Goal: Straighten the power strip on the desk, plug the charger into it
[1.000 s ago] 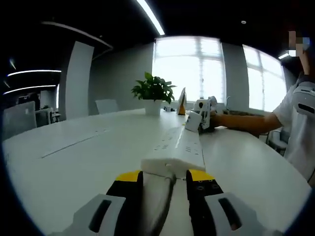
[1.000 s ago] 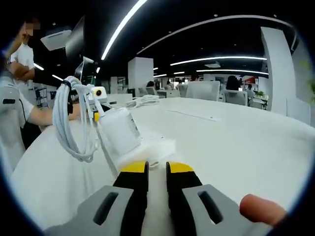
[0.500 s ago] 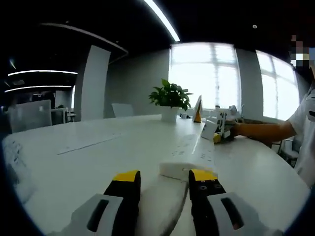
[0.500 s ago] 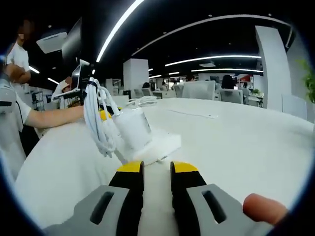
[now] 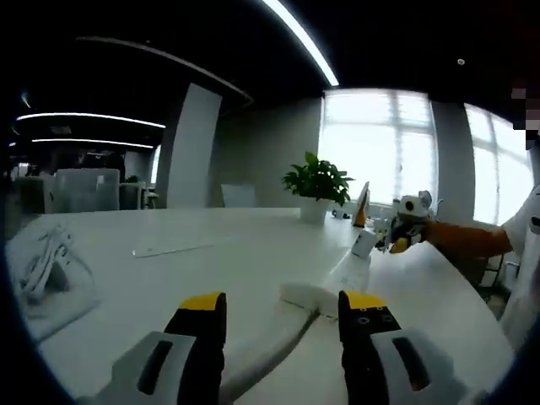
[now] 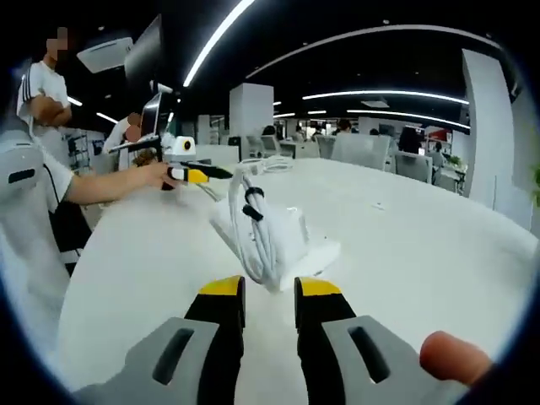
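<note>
The white power strip (image 5: 331, 285) lies on the white desk (image 5: 211, 270) and runs away from my left gripper (image 5: 283, 310). Its cable (image 5: 268, 364) passes loose between my wide-open left jaws. At the strip's far end stands the white charger (image 5: 363, 243), with my right gripper (image 5: 403, 229) just past it in a person's hand. In the right gripper view the charger (image 6: 287, 229) sits on the strip (image 6: 325, 251), with its coiled white cable (image 6: 251, 221) hanging on the near side. My right gripper (image 6: 270, 288) stands just short of it, narrowly open and holding nothing. My left gripper (image 6: 196, 175) shows farther back.
A potted plant (image 5: 319, 181) stands at the desk's far side near the windows. A bundle of white cable (image 5: 44, 268) lies at the left on the desk. A person's arm (image 6: 105, 184) reaches over the desk edge, and office chairs (image 6: 364, 152) stand behind.
My left jaws have opened wider and let go of the strip's end, and that view has swung right. My right gripper has drawn back from the charger, whose coiled cable now hangs in front.
</note>
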